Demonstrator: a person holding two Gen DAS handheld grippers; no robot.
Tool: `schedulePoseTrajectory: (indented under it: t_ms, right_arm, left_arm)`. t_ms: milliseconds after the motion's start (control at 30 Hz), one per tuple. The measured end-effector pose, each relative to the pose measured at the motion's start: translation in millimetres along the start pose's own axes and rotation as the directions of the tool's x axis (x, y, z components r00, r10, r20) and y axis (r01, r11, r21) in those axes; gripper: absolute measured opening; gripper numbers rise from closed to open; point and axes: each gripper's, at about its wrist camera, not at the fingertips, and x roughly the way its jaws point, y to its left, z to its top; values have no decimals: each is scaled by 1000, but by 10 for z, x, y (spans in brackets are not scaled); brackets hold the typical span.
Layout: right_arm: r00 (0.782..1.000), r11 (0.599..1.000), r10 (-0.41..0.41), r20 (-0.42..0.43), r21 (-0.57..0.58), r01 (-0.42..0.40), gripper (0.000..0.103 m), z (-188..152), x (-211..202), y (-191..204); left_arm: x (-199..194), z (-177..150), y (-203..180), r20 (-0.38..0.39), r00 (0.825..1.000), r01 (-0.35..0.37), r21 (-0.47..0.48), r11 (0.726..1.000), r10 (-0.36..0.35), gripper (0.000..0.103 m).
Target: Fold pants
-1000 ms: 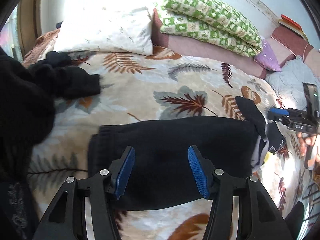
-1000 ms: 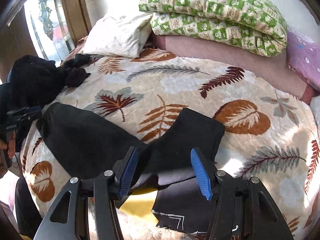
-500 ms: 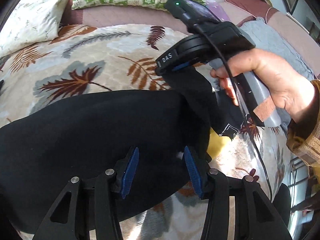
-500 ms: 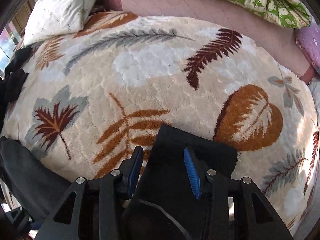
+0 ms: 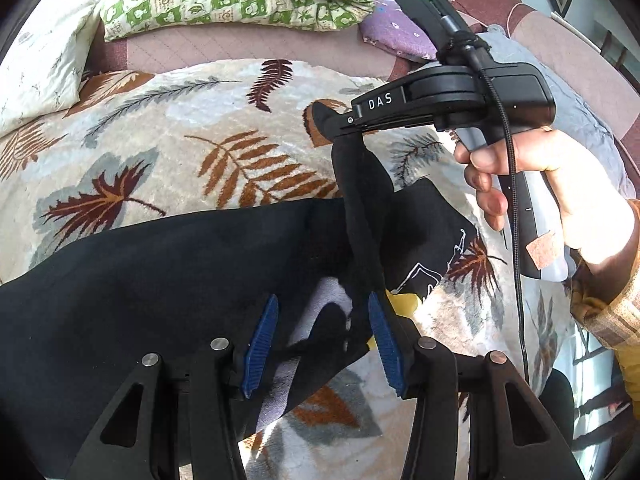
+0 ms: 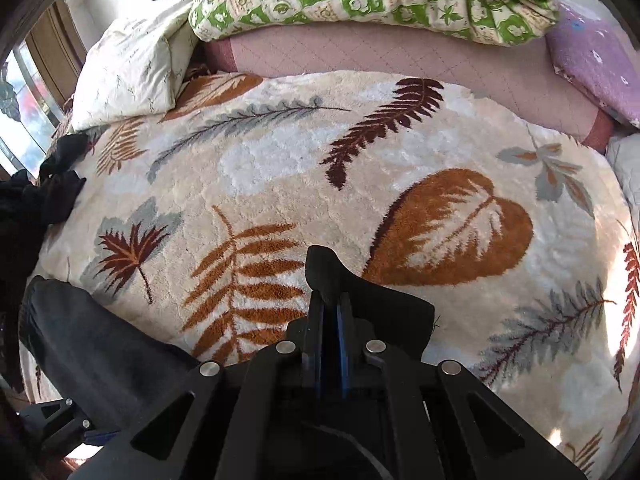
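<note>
Black pants (image 5: pixel 168 280): spread across leaf-print bed blanket (image 6: pixel 280 168), fold begun, not finished. Right hand-held gripper (image 6: pixel 329 308): clamped on one raised end, seemingly a hem. Left hand-held gripper (image 5: pixel 320 332): spread wide over the cloth, gripping nothing. Remaining: carry lifted end over, flatten.

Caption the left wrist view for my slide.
Right gripper pinches and lifts a corner of the black pants off the leaf-print blanket while the open left gripper straddles the waistband.

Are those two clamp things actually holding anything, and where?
The right gripper is shut on the black pants, pinching a lifted fabric edge. The left gripper has open jaws around the cloth, gripping nothing.
</note>
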Motion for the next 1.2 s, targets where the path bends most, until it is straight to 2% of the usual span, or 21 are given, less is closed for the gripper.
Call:
schedulePoseTrajectory:
  t_ms: [200, 233, 267, 367, 500, 600, 733, 833, 900, 933, 967, 1000, 1067, 1133, 1200]
  right_arm:
    - [998, 998, 23, 63, 51, -27, 5, -127, -350, -215]
    - [997, 997, 29, 75, 64, -34, 5, -165, -415, -252]
    - [996, 996, 34, 87, 74, -40, 5, -208, -476, -290]
    - [992, 991, 53, 118, 116, -67, 5, -374, -629, -421]
    - [986, 982, 72, 149, 160, -95, 5, -653, -778, -559]
    - [975, 964, 98, 198, 225, -143, 5, -897, -886, -703]
    - [959, 928, 127, 253, 312, -206, 5, -1287, -868, -893]
    - [958, 896, 140, 252, 378, -231, 6, -1568, -708, -1007]
    - [964, 880, 147, 221, 416, -230, 12, -1719, -586, -1065]
    - [966, 875, 145, 216, 427, -227, 12, -1774, -567, -1089]
    - [965, 874, 141, 220, 431, -226, 15, -1816, -579, -1100]
    - [967, 878, 129, 218, 429, -213, 23, -1836, -610, -1101]
    - [971, 891, 102, 216, 414, -186, 29, -1834, -705, -1093]
    - [977, 911, 45, 207, 394, -126, 48, -1800, -818, -1080]
    - [976, 919, 31, 216, 378, -113, 50, -1760, -922, -1103]
  left_arm:
    - [132, 31, -175, -33, 999, 7, 50, 999, -5, 46]
    - [172, 35, -185, -44, 999, 13, 50, 999, -11, 41]
    - [222, 41, -190, -58, 998, 13, 50, 999, -10, 26]
    - [301, 34, -208, -72, 997, -14, 68, 998, 19, 10]
    - [214, 23, -240, -29, 999, -12, 81, 997, 15, 7]
    - [191, -33, -258, -37, 999, -1, 104, 995, 5, 7]
    - [250, -85, -273, -77, 997, -6, 121, 993, 15, 9]
    - [283, -100, -291, -102, 995, -10, 123, 992, 22, 15]
    - [269, -109, -305, -106, 994, -2, 126, 992, 16, 23]
    - [246, -113, -314, -104, 994, 2, 129, 992, 11, 37]
    - [221, -115, -320, -99, 995, 2, 134, 991, 11, 50]
    - [187, -125, -320, -93, 996, 2, 140, 990, 11, 54]
    - [120, -141, -312, -89, 996, 4, 151, 989, 10, 56]
    - [66, -143, -300, -89, 996, 2, 156, 988, 12, 56]
    - [23, -140, -282, -83, 996, -2, 156, 988, 15, 56]
